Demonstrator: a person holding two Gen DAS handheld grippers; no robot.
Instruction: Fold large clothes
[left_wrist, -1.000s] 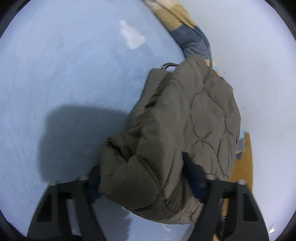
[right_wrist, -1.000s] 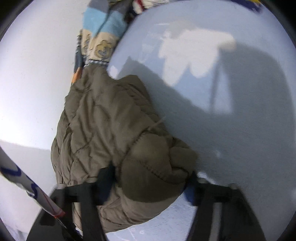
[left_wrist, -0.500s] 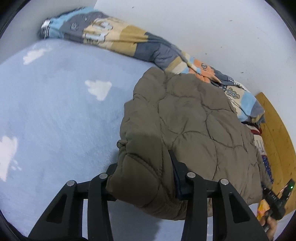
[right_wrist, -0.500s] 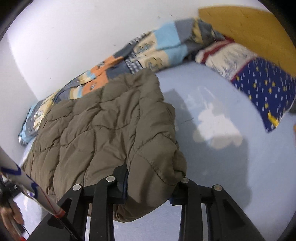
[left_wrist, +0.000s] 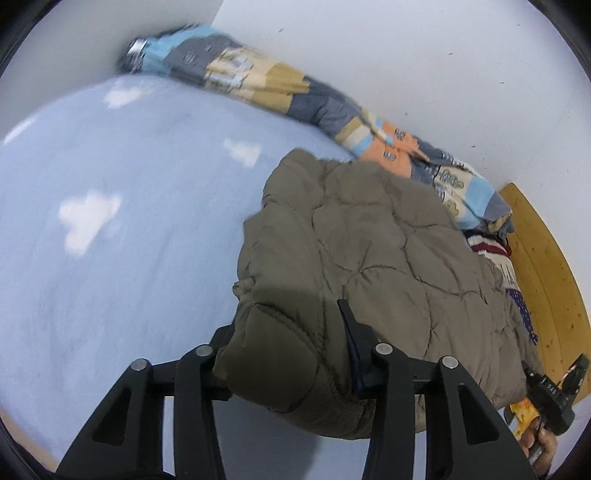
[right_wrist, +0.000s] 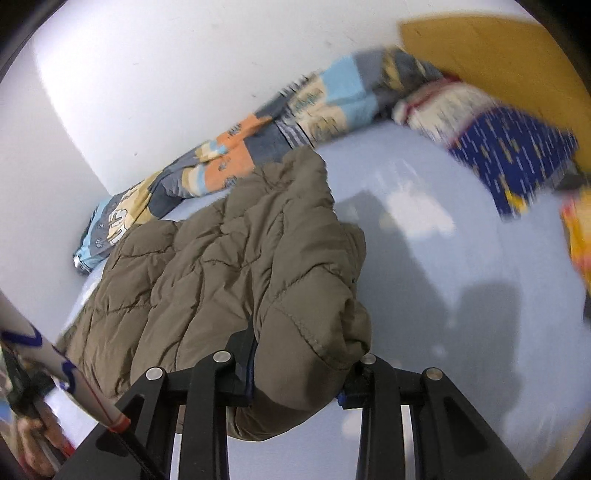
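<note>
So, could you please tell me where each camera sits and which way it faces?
Left wrist: sits on the left gripper, looking along its fingers over the jacket toward the wall and quilt; the person's right hand shows at the lower right.
Right wrist: sits on the right gripper, looking across the jacket toward the wall, quilt and pillow; the left hand shows at the lower left.
Shared: jacket, quilt, blue sheet, wooden headboard.
</note>
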